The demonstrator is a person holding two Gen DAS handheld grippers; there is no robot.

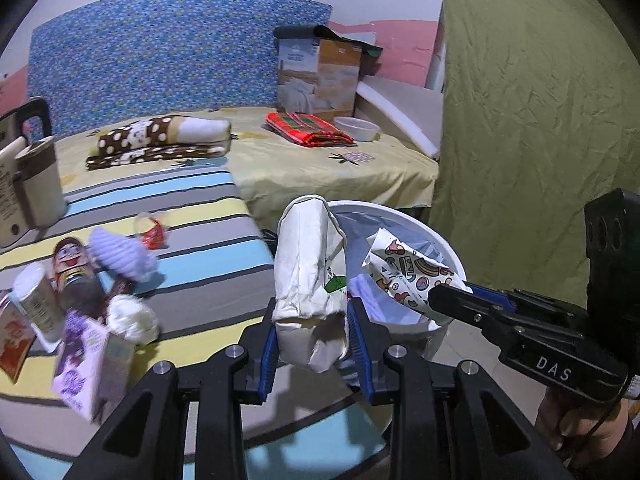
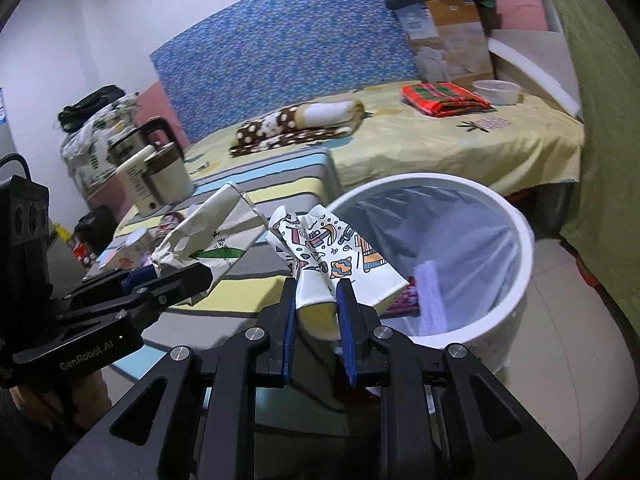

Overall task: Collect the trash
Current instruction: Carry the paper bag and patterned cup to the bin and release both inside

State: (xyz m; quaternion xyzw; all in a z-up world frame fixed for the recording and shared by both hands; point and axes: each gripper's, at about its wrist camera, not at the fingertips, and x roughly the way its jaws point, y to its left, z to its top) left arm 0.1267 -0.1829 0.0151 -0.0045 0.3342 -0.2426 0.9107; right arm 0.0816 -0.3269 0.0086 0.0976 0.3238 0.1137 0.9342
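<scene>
Left gripper [image 1: 312,344] clamps white paper bag [image 1: 310,272], right gripper [image 2: 316,312] clamps patterned wrapper [image 2: 340,256], both at near rim of white bin [image 2: 516,216], not dropped yet. Bin holds some scraps. Farther left, cartons and cans [image 1: 76,276] remain on striped table [image 1: 208,272].

Paper bag [image 1: 308,264]: is showing off-white with a green mark.
Cup [image 2: 340,260]: is showing white with colourful cartoon drawings.
Bin [image 2: 516,280]: is looking white.
Tablecloth [image 1: 192,276] beside the bin: is showing grey, blue, yellow stripes.
</scene>
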